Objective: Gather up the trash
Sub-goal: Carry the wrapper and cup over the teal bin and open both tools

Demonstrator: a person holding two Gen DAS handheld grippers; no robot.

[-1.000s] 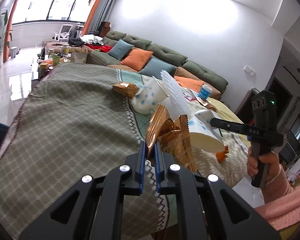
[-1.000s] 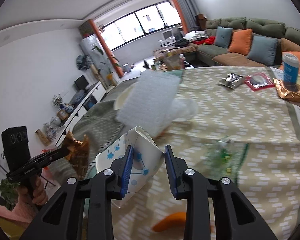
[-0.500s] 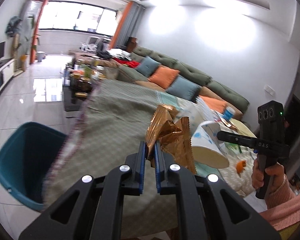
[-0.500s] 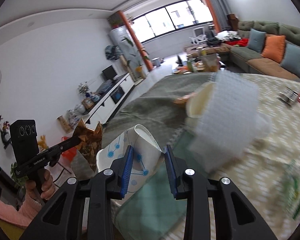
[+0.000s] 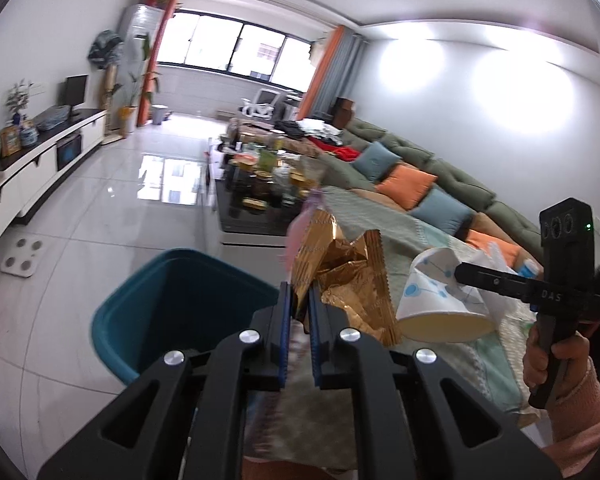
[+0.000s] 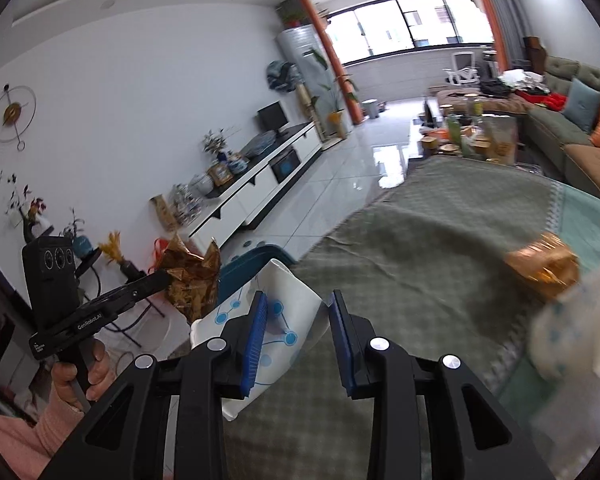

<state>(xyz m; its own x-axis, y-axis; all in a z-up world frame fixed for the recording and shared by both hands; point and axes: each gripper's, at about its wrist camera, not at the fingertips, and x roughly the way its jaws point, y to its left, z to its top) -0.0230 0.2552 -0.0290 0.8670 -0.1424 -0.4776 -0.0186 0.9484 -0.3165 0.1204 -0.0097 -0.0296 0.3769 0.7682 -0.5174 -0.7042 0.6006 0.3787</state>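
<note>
My left gripper (image 5: 298, 300) is shut on a crumpled gold snack wrapper (image 5: 344, 276), held above the near edge of the table next to a teal trash bin (image 5: 172, 312) on the floor. My right gripper (image 6: 296, 312) is shut on a white paper cup with blue dots (image 6: 272, 320), squashed between the pads. The cup (image 5: 440, 304) and right gripper (image 5: 472, 274) also show in the left wrist view, right of the wrapper. The left gripper (image 6: 162, 278) and wrapper (image 6: 194, 280) show in the right wrist view, with the bin's rim (image 6: 244, 264) just behind.
A table with a green patterned cloth (image 6: 440, 248) holds another gold wrapper (image 6: 544, 266) and a blurred paper cup (image 6: 568, 332). A black coffee table (image 5: 256, 200) with jars, a green sofa (image 5: 440, 176) and a white TV cabinet (image 5: 32, 172) stand around the tiled floor.
Both grippers have swung left, away from the table's middle toward its edge, still holding wrapper and cup. The teal bin has come into fuller view below the left gripper.
</note>
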